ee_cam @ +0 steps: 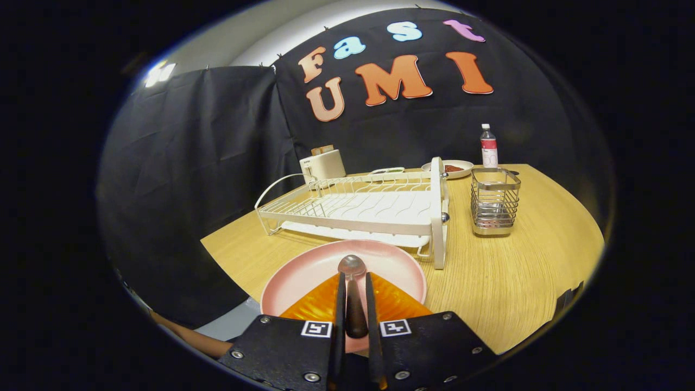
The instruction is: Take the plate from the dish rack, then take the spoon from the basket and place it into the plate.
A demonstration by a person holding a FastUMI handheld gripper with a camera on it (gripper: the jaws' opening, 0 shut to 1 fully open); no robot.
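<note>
Spoon (353, 282) arriving over the plate (304, 271), release pending.
The gripper (354, 285) is clasping the spoon's handle; plate is sitting just before the emptied dish rack (358, 209), basket (494, 201) beside it.

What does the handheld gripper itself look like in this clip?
The gripper has a black textured body fastened with silver screws, two square black-and-white markers near the fingers, orange ribbed translucent pads, and two thin dark fingers running forward.
</note>
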